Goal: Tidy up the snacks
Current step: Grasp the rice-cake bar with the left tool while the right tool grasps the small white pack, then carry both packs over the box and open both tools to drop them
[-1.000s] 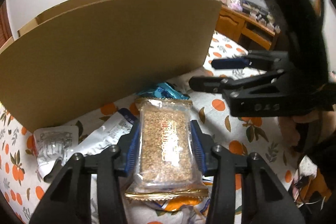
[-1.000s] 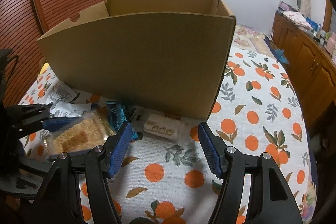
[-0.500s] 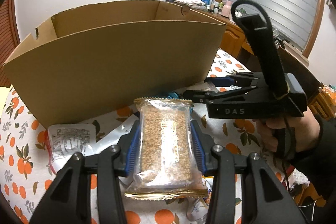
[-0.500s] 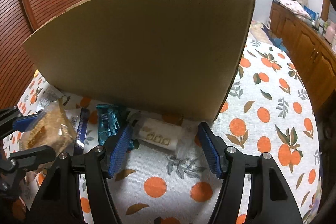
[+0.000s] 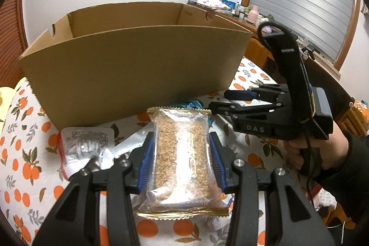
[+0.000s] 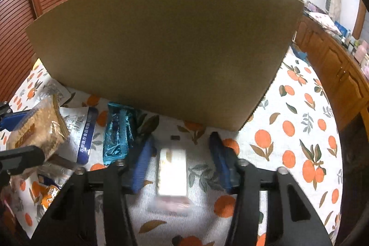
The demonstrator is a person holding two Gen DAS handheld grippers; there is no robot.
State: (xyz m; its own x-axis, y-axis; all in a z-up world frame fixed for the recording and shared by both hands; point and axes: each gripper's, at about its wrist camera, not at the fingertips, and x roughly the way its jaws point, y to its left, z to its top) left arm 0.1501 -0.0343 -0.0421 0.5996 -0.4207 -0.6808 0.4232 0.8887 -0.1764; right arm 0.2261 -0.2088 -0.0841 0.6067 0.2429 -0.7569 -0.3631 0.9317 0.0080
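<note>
My left gripper is shut on a clear sesame bar packet and holds it above the table, in front of the open cardboard box. The packet also shows in the right wrist view. My right gripper is open, low over a white snack packet that lies between its fingers on the orange-print tablecloth. The right gripper also shows in the left wrist view. The box stands just behind the packet.
A teal wrapper and a white-and-blue sachet lie left of the right gripper. A silver pouch lies left of the left gripper. Wooden cabinets stand to the right.
My left gripper has lifted the sesame bar higher, so the box's inside shows. My right gripper has moved down and forward until the white packet lies between its fingers.
</note>
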